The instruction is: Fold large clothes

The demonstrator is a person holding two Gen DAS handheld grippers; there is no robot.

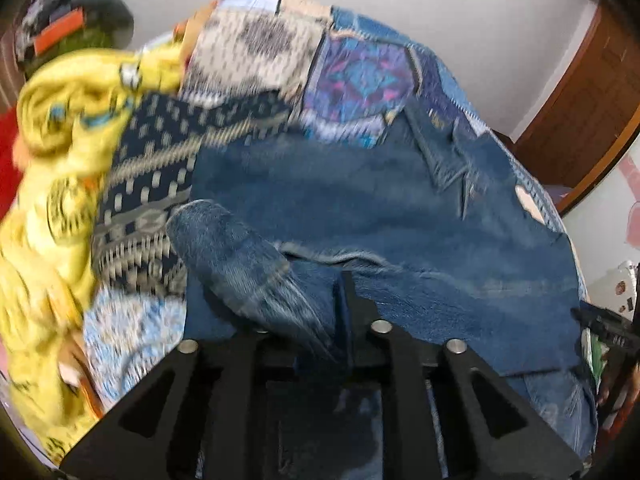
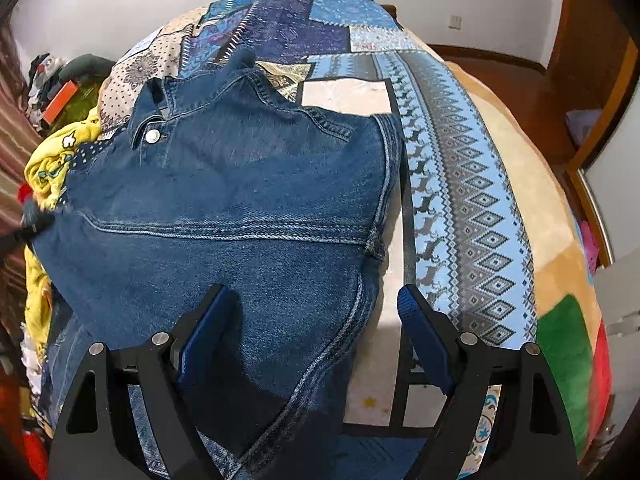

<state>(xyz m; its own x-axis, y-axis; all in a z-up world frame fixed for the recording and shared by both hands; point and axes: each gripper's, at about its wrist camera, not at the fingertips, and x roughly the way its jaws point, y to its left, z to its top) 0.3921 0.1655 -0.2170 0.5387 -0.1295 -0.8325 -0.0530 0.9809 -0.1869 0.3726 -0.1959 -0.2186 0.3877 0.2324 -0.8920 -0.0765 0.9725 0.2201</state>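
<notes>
A blue denim jacket (image 2: 240, 184) lies spread back-up on the patchwork bed cover (image 2: 460, 160), its collar and snap button toward the far left. In the blurred left wrist view the same jacket (image 1: 360, 200) fills the middle. A folded denim sleeve (image 1: 232, 256) runs down into my left gripper (image 1: 336, 292), whose fingers stand close together on it. My right gripper (image 2: 316, 300) hangs open over the jacket's near right edge. One of its blue pads is above the denim and the other is above the cover, with nothing gripped. My left gripper (image 2: 32, 224) shows as a blur at the jacket's left edge.
A crumpled yellow garment (image 1: 60, 140) lies to the left of the jacket, and shows again as the yellow heap (image 2: 48, 160). More clothes (image 1: 60, 28) are piled at the far left. The bed cover (image 1: 360, 76) reaches toward a white wall. Brown wooden furniture (image 2: 592, 60) stands to the right.
</notes>
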